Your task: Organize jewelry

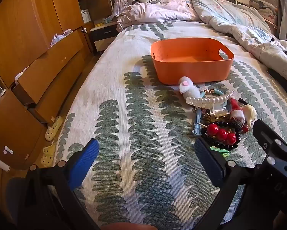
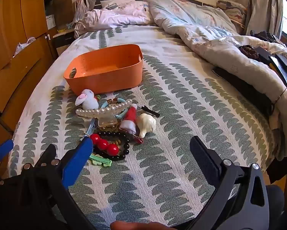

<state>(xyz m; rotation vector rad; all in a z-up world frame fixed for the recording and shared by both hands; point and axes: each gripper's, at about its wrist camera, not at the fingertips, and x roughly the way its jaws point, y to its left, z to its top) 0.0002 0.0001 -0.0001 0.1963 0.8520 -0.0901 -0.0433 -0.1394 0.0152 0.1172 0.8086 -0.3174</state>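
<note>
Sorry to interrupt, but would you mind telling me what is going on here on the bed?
A person holds a gripper in each hand over a bed. A pile of hair clips and bracelets lies in front of an orange bin, which looks empty. The left gripper and the right gripper are both wide open and hold nothing. Nothing has gone into the bin yet.
</note>
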